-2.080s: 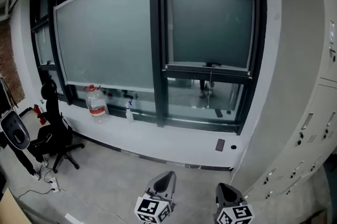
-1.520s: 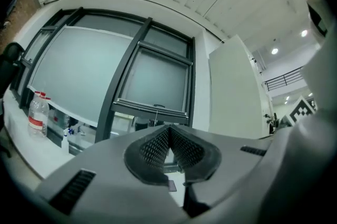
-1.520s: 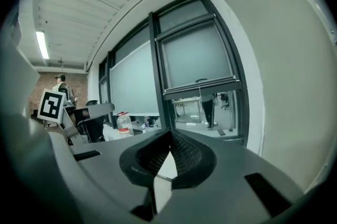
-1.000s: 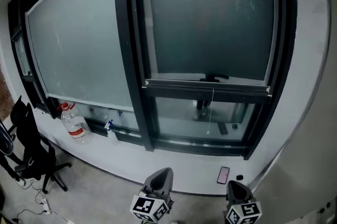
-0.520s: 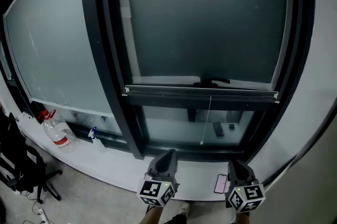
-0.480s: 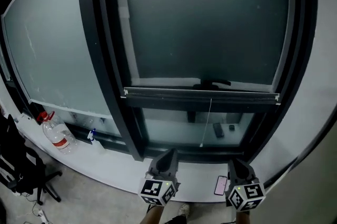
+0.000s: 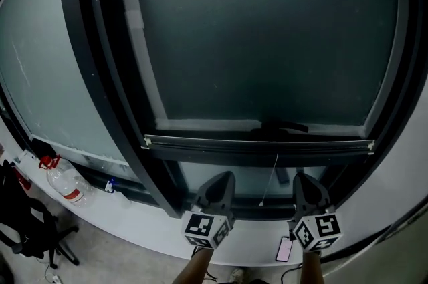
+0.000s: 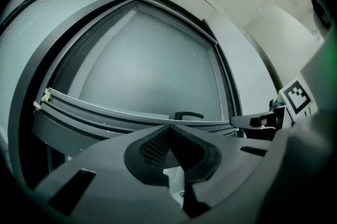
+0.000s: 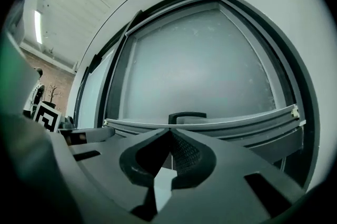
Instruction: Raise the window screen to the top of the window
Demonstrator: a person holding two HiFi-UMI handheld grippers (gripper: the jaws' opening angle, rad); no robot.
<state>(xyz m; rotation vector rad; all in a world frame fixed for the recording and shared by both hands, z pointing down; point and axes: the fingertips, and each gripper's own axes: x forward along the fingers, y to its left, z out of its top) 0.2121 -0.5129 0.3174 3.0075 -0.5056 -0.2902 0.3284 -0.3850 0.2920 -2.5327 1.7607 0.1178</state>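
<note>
Head view: dark matte window screen (image 7: 267,42), slim pale bottom rail (image 7: 254,142)

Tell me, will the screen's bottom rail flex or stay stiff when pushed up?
The bottom rail looks like a straight rigid bar, so probably stiff; pushed off-centre it may tilt. The screen above looks thin, likely light. The cord hangs limp, so floppy.

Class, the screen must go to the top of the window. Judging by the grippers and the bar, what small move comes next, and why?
Probably raise the right gripper to the handle on the bar, opening its jaws. It and the left gripper are shut, empty and below the bar; the handle sits just above the right one, and the screen hangs low.
</note>
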